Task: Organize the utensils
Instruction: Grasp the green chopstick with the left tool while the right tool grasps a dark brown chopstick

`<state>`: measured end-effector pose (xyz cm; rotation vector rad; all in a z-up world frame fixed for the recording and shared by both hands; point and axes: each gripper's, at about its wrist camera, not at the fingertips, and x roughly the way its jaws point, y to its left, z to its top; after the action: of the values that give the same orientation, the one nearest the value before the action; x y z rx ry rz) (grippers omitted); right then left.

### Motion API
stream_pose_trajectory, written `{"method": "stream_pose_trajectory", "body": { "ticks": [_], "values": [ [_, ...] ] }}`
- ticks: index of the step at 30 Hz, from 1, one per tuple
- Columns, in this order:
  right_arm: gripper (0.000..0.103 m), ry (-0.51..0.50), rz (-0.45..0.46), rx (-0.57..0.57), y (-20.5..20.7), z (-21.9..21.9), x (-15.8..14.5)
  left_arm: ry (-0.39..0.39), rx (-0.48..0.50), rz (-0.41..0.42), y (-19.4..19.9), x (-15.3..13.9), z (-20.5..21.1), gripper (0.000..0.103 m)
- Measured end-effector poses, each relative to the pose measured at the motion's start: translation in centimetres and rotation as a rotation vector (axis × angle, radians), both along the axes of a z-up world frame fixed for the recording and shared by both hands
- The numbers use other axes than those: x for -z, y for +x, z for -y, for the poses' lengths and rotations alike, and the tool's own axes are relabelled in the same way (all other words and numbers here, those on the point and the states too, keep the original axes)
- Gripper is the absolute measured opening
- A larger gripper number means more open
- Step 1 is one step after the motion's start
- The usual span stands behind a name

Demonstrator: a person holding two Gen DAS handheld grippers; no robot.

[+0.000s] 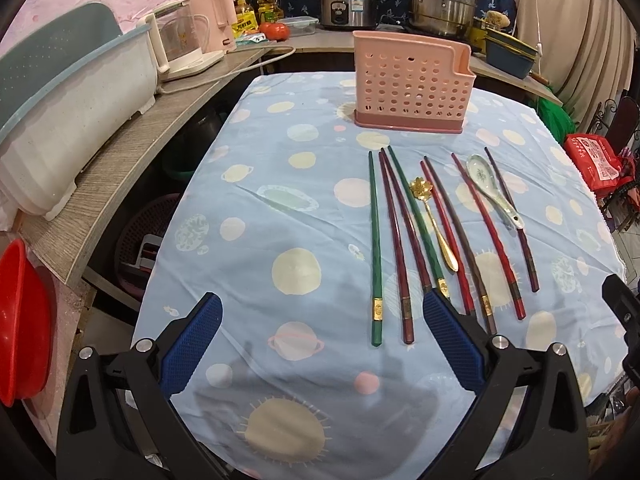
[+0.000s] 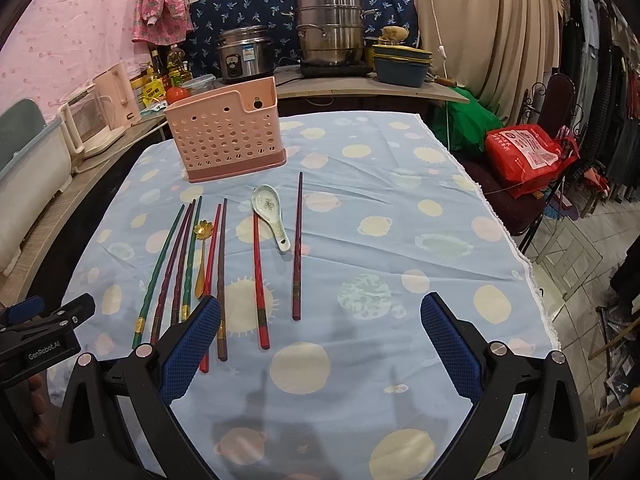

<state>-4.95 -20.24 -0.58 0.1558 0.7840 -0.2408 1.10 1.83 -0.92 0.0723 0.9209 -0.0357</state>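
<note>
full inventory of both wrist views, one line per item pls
utensil holder: 1, pink, perforated, far end of table
chopsticks: 8; 2 green, the rest red, maroon or brown; side by side near table centre
gold spoon: 1, flower-shaped bowl, among the chopsticks
ceramic spoon: 1, white-green, toward the row's right end
tablecloth: 1, light blue, planet print
rice cooker: 1, silver, back counter
steamer pot: 1, steel, back counter
red bag: 1, right of table
left tongs: open, blue pads
right tongs: open, blue pads
</note>
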Motion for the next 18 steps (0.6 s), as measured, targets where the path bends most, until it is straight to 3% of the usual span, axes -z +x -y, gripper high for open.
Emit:
{"method": "stream_pose_trajectory", "body": {
  "ticks": [13, 18],
  "values": [
    [0.096, 0.027, -0.068, 0.011, 2.3, 1.3, 2.6, 0.013, 0.041, -0.102, 3.3, 4.7, 0.8, 0.095],
    [0.096, 0.034, -0.090, 0.014, 3.4, 1.5, 3.5, 0.002, 0.058, -0.150, 4.3, 6.4, 0.7, 0.080]
  ]
}}
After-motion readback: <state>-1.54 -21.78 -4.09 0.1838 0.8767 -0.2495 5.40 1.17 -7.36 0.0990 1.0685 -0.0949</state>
